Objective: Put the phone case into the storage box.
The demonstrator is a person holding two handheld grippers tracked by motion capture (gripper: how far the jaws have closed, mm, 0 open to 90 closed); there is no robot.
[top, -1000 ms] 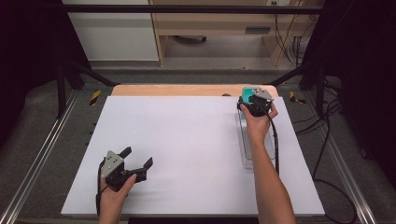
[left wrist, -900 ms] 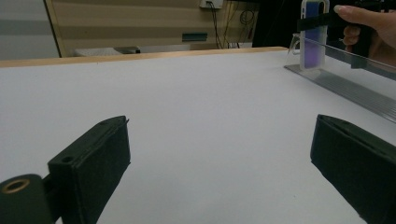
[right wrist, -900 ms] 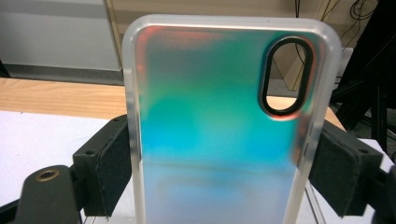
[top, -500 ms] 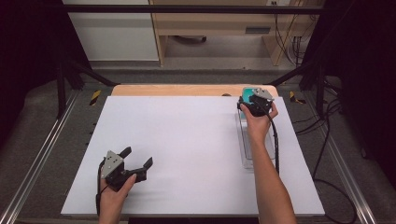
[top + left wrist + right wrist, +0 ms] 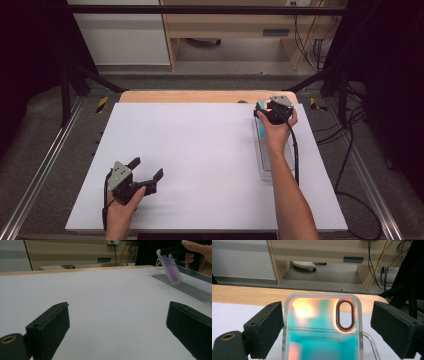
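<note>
At about seven o'clock on the white table (image 5: 200, 150), nearest the person, the left gripper (image 5: 148, 170) rests low over the bare surface with its jaws spread wide and nothing between them; in the left gripper view the two black pads (image 5: 50, 327) stand far apart over plain white tabletop. Farther off, at about two o'clock, a clear plastic rack (image 5: 274, 160) lies lengthwise near the table's right edge, a long ribbed tray with a see-through wall. At its far end a phone case (image 5: 261, 122) stands in it, leaning back against the rack's clear support. From the left gripper view the phone case (image 5: 170, 268) looks purple and tilted; in the right gripper view it (image 5: 322, 330) shimmers teal and orange, with an oval camera cutout at its upper right. The right gripper (image 5: 264, 111) is over that end of the rack, its jaws having just been opening: the case stands between them, the left jaw just beside its edge, the right jaw clearly apart, so it isn't clamped.
</note>
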